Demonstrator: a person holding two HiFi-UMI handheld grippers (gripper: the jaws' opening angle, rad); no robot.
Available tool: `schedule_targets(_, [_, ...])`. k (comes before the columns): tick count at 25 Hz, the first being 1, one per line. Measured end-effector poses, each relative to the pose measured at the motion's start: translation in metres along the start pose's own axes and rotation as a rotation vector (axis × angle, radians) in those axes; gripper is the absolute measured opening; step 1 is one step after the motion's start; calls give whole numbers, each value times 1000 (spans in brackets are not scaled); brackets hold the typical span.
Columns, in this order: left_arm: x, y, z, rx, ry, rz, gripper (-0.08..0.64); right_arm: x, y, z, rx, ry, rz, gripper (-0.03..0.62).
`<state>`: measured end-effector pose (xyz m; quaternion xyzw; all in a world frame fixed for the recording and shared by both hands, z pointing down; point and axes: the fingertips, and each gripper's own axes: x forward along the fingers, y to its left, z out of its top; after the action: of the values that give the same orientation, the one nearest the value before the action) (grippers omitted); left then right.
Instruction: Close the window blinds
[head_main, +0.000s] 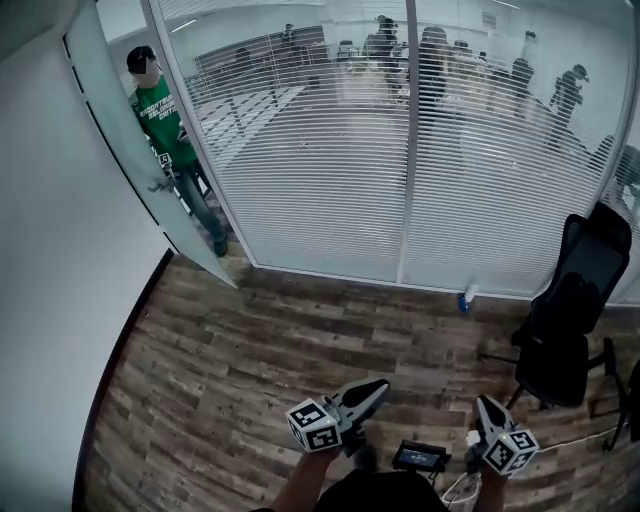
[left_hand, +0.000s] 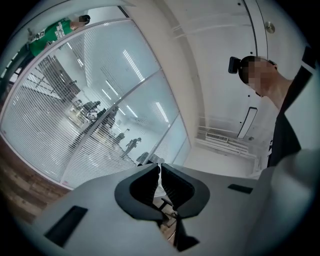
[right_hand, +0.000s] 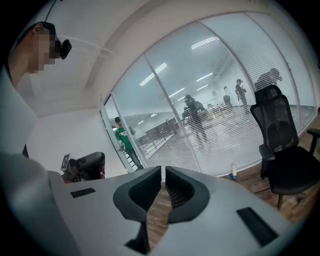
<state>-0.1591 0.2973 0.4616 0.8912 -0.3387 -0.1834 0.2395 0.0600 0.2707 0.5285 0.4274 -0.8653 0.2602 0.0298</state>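
The left hand-held gripper (head_main: 377, 389) and right hand-held gripper (head_main: 484, 404) sit low and near, jaws closed on nothing, because the window blinds (head_main: 330, 170), slats not yet shut, hang well beyond reach.

White slatted window blinds (head_main: 320, 170) hang fully lowered, slats tilted open, see-through.

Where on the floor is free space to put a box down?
The wooden floor is bare between the white wall and the office chair, below the blinds. Crowded at right: the chair, a bottle, a small screen with cables.
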Motion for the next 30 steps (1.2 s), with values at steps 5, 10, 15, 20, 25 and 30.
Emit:
schedule_targets(5, [-3,13,3,-11,19,-33,12,-1,4,-3,17,-25,-22,12])
schedule_targets(10, [-6,26,23,-29,14,-13,71,9,18,17,41,-63,8,19])
schedule_targets(15, [8,18,26,-14,19,-29,87,5,29,41,25,-88,43,62])
schedule_targets(20, [15,5,22,-10,61,-39,89,-3,25,33,62,-90,49,78])
schedule_targets(25, [44,2,45,49,35,-22,89,12,7,66,44,-112,86,78])
schedule_targets(30, [63,3,49,65,41,26,89,23,-15,73,62,-92,119,78])
